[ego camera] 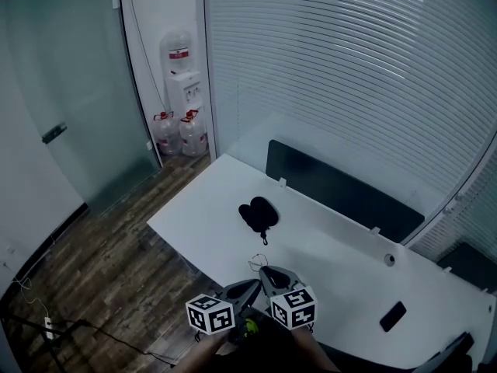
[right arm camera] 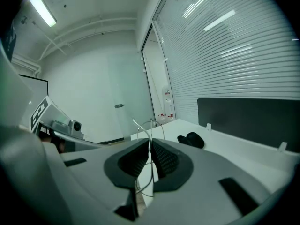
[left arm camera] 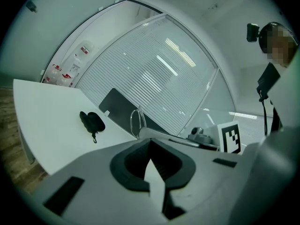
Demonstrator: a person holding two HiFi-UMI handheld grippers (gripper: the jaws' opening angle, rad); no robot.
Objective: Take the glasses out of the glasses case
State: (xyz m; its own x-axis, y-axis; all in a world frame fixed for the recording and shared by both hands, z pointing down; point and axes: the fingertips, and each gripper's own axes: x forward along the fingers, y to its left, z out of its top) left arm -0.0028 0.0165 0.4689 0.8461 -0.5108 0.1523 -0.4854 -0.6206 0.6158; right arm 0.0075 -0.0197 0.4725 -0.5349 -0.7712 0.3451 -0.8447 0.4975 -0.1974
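The black glasses case [ego camera: 258, 212] lies open on the white table [ego camera: 326, 247], apart from both grippers; it also shows as a dark case [left arm camera: 92, 121] in the left gripper view and a dark case [right arm camera: 191, 139] in the right gripper view. My right gripper [ego camera: 264, 271] is shut on thin wire-framed glasses [ego camera: 255, 263], held over the table's near edge. In the right gripper view the glasses [right arm camera: 149, 125] stick up out of the closed right gripper [right arm camera: 150, 142]. My left gripper [ego camera: 250, 287] sits just left of it, jaws together and empty. From the left gripper [left arm camera: 150, 141] the glasses [left arm camera: 135, 120] show ahead.
A black partition panel [ego camera: 342, 193] stands along the table's far edge. A small dark flat object [ego camera: 393, 315] lies at the near right, with a round fitting [ego camera: 389, 259] near it. A water dispenser [ego camera: 184, 92] and bottles stand by the glass door. Wood floor lies left.
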